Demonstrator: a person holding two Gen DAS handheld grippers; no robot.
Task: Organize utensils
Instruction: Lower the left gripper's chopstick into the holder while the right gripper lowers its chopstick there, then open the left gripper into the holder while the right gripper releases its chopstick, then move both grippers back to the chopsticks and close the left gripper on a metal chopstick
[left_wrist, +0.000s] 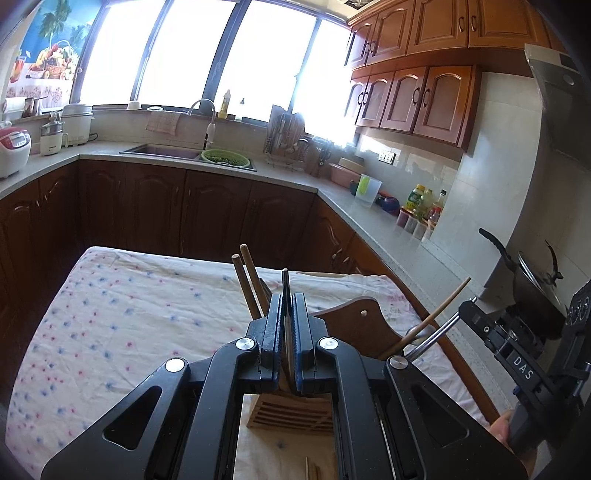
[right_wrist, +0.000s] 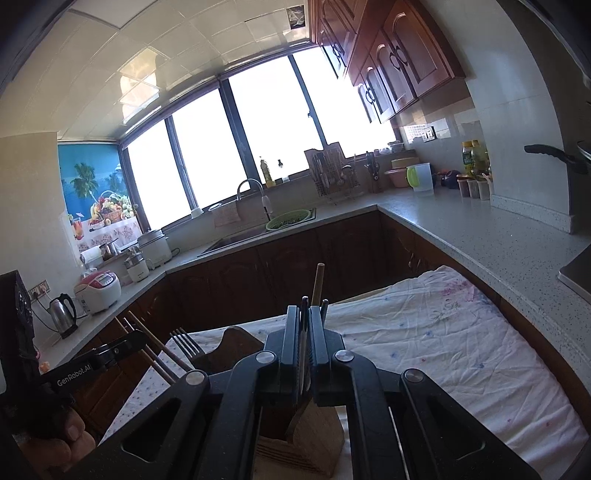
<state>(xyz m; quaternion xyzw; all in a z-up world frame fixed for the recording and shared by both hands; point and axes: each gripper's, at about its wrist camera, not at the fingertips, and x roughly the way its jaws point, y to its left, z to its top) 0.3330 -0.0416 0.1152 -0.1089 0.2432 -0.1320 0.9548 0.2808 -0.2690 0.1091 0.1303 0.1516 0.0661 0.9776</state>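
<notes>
My left gripper (left_wrist: 286, 301) is shut on a thin dark utensil handle (left_wrist: 285, 284) that stands upright between the pads, above a slotted bamboo holder (left_wrist: 290, 415) on the floral cloth. Two wooden chopsticks (left_wrist: 246, 284) rise just behind its left finger. My right gripper (right_wrist: 304, 314) is shut on a thin dark utensil (right_wrist: 303, 343) over the same bamboo holder (right_wrist: 314, 439); a wooden handle (right_wrist: 318, 282) stands behind it. The left gripper also shows in the right wrist view (right_wrist: 110, 354), with a fork (right_wrist: 186, 343) and chopsticks (right_wrist: 147, 343) beside it.
The cloth-covered table (left_wrist: 110, 314) carries a dark wooden board (left_wrist: 364, 325). A wooden stick (left_wrist: 432, 317) leans at the right near the other gripper's body (left_wrist: 517, 354). Counters, a sink (left_wrist: 166, 150), a dish rack (left_wrist: 284, 140) and a wok (left_wrist: 535, 284) surround the table.
</notes>
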